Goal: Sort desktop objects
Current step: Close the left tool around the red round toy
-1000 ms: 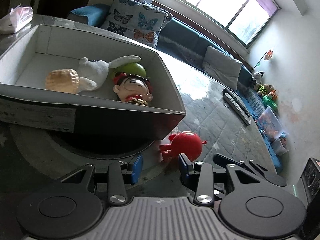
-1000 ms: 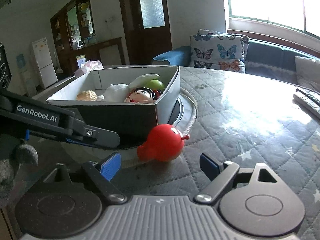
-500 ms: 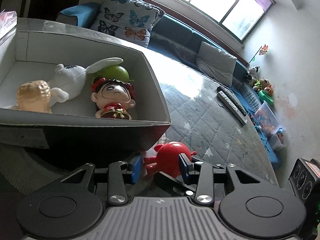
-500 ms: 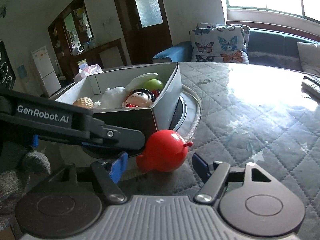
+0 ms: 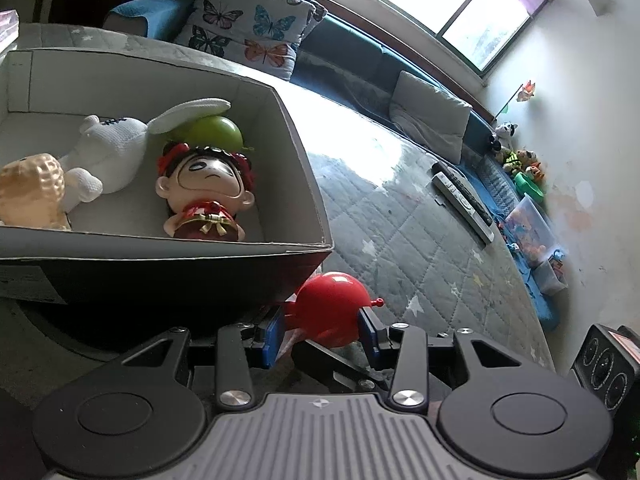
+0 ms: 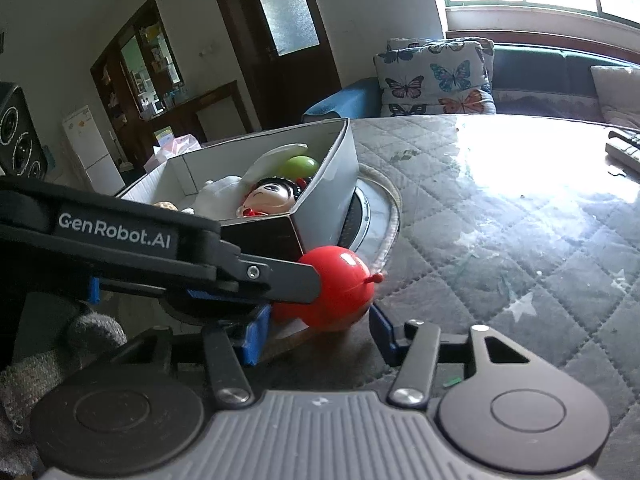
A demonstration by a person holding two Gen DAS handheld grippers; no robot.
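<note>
- Red round toy (image 5: 330, 308) is sitting on the quilted table top (image 5: 420, 240), just beside the near corner of the cardboard box (image 5: 312, 184) – a small red stalk is sticking out on its right side.
- Quilted table top is stretching away toward a sofa with a butterfly cushion (image 5: 252, 36); two remote controls (image 5: 460, 196) are lying on it, well apart from the toy.
- Cardboard box is standing on a round turntable (image 6: 376, 216) and is holding four toys: a white plush rabbit (image 5: 112, 152), a big-headed doll in red (image 5: 206, 192), a green ball (image 5: 214, 132) behind the doll's head, and a tan ridged toy (image 5: 32, 190) at the left end.
- Left gripper (image 5: 322, 330) is bracketing the red toy with its blue pads (image 5: 274, 332) close against both sides; whether they are actually pressing on it I cannot tell.
- Right gripper (image 6: 318, 330) is spread wide – its blue fingers are standing clear on either side of the same toy, with visible gaps.
- In the right wrist view, the left gripper's black finger (image 6: 276, 276) is crossing in front of the toy and covering its left part.
</note>
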